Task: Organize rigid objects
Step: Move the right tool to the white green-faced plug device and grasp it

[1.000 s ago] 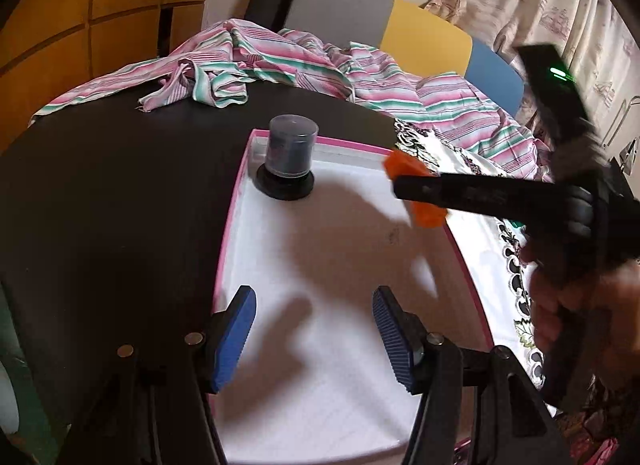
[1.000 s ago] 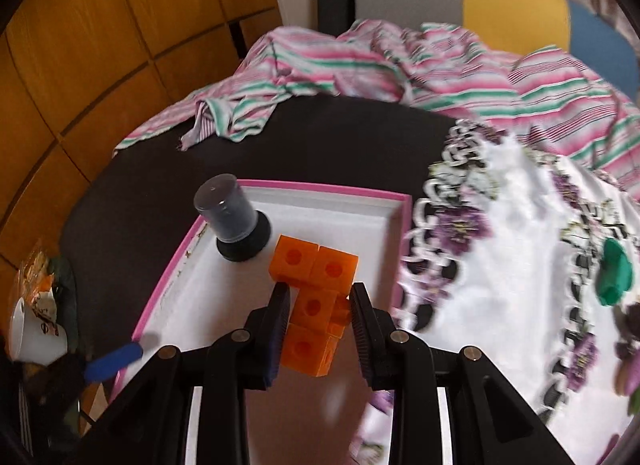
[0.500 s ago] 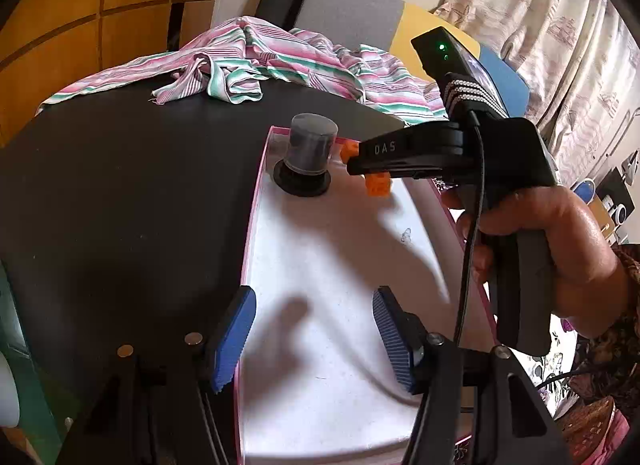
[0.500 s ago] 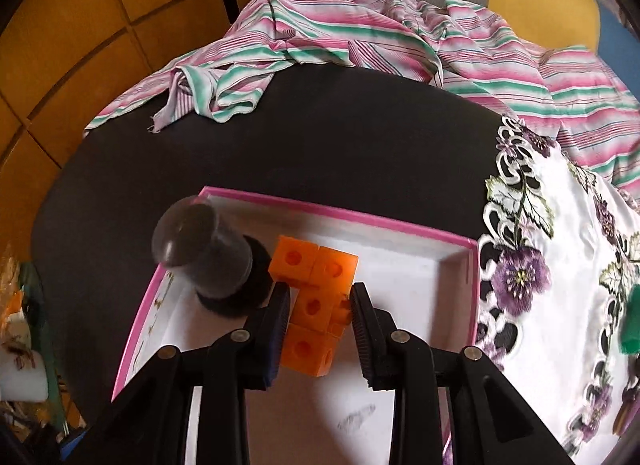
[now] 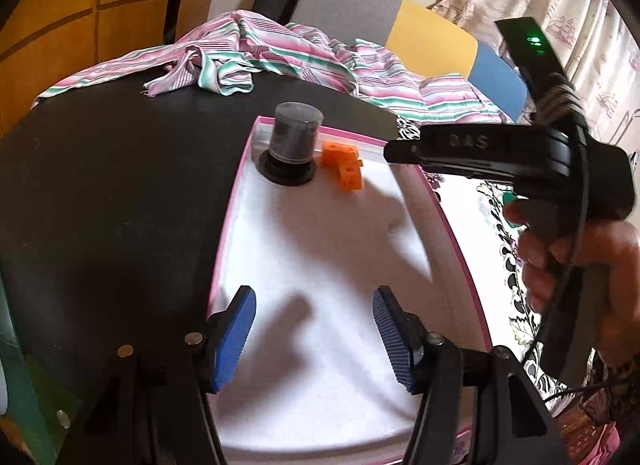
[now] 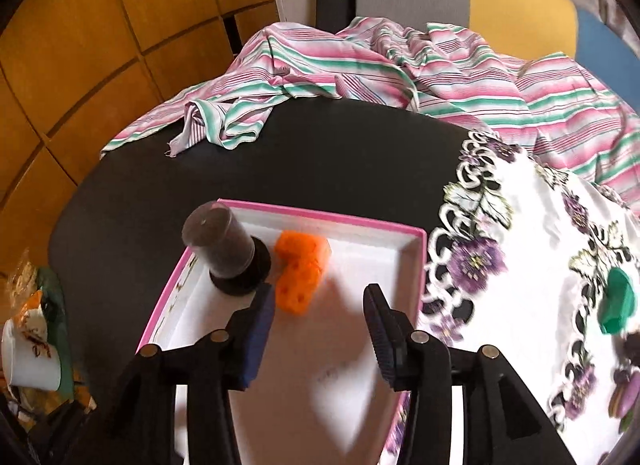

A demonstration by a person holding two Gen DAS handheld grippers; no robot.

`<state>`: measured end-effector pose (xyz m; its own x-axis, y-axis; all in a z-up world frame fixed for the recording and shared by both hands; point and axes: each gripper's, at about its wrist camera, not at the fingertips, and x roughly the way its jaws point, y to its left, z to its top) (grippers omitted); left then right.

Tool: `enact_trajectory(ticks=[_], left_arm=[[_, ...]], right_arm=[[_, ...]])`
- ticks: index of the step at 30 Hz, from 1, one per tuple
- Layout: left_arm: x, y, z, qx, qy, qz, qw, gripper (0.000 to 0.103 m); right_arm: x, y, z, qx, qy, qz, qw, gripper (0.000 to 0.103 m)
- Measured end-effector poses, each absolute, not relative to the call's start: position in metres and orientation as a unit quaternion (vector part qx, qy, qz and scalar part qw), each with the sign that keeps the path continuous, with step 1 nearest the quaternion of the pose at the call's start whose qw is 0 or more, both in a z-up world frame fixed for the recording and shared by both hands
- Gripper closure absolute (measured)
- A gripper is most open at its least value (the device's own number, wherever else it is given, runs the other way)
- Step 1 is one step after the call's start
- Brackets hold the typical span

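The pink-rimmed tray [image 6: 416, 249] fills the lower centre; the dark canister [image 6: 220, 245] stands at its upper left; the orange block piece [image 6: 300, 269], gripped a second ago, now lies free beside it; right gripper [image 6: 320, 317] jaws opening, empty; left gripper [image 5: 312, 329] unchanged, wide, empty.

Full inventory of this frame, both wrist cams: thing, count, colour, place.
tray: 1, white with pink rim, on the table
jar: 1, dark, upright in the tray's far left corner
block piece: 1, orange joined cubes, in the tray beside the jar
table: 1, black
striped cloth: 1, pink, green, white, far edge of table
floral cloth: 1, white, purple, right of tray
green piece: 1, on floral cloth
cup: 1, white, far left
left gripper: open, empty, over tray
right gripper: jaws opening, empty
hand: 1, holding right gripper
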<state>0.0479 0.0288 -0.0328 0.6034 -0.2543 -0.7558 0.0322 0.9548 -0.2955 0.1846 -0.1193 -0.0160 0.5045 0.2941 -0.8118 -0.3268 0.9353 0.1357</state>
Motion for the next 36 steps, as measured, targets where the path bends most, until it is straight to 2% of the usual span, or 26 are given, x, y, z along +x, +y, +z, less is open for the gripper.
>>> enact_trajectory(ticks=[8, 18, 36], left_arm=[[0.043, 0.016, -0.027, -0.114, 0.434, -0.097, 0.888, 0.042], [0.037, -0.017, -0.025, -0.097, 0.439, -0.136, 0.883, 0.042], [0.02, -0.094, -0.016, -0.046, 0.443, -0.221, 0.867, 0.042]], right_arm=[[0.147, -0.152, -0.004, -0.036, 0.45, 0.172, 0.876, 0.051], [0.109, -0.217, -0.016, -0.049, 0.473, 0.122, 0.871, 0.049], [0.071, -0.343, -0.026, 0.059, 0.497, 0.013, 0.866, 0.044]])
